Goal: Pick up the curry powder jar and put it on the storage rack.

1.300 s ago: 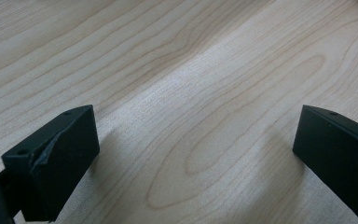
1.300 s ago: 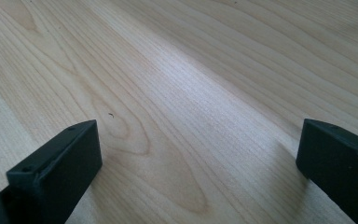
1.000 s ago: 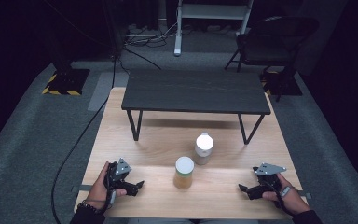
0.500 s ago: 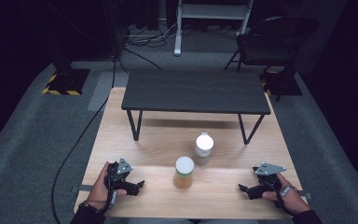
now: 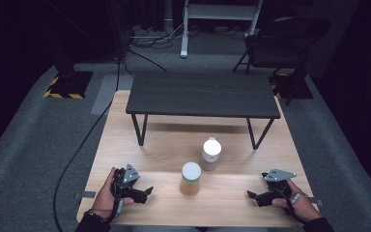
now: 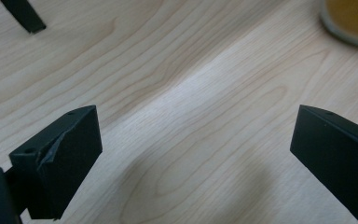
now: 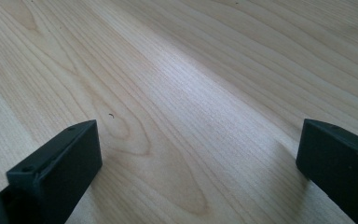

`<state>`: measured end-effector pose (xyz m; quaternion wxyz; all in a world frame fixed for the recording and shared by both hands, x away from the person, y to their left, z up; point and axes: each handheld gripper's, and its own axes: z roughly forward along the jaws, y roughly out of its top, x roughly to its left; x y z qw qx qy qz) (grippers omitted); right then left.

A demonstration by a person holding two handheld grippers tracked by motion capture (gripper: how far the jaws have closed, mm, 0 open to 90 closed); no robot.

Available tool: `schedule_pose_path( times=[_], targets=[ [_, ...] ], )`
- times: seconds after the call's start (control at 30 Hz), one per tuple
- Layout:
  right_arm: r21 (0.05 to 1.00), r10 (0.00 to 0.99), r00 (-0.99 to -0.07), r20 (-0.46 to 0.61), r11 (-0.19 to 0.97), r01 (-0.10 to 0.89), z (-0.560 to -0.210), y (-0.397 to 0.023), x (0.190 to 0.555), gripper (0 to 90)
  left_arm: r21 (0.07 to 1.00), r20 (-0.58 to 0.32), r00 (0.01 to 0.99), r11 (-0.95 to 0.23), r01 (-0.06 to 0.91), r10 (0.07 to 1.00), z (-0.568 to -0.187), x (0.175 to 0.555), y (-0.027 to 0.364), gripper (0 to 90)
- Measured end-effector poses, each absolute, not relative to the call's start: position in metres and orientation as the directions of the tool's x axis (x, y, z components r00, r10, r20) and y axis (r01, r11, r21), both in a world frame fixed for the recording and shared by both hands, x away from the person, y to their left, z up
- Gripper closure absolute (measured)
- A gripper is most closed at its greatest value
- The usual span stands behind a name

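Jaws of left gripper released, spread wide over bare desk, nothing between. Amber jar with white lid just ahead of those jaws, untouched; base of it at upper right beyond the right jaw in left gripper view. Right gripper likewise released, well apart from jar. Second white-lidded jar farther off, beyond the amber one.

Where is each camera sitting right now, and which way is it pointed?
High view: above the near table edge, looking forward and down; both hands, left gripper, right gripper, amber jar, white bottle.
Left gripper view: rides that gripper, facing the wooden table; fingers apart.
Right gripper view: likewise, over bare wood.
Shared: the amber jar, high and left gripper views.
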<state>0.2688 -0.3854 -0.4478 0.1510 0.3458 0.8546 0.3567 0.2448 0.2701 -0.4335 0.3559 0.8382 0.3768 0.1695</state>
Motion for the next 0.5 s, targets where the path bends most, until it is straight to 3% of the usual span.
schedule_pose_path(
  times=[0.5],
  targets=[
    [0.714, 0.698, -0.716, -0.011, 0.507, 0.483, -0.448, -0.385, 0.269, 0.0, 0.780, 0.002, 0.691, -0.433, 0.452, 0.723, -0.428, 0.233, 0.259, 1.8]
  ],
)
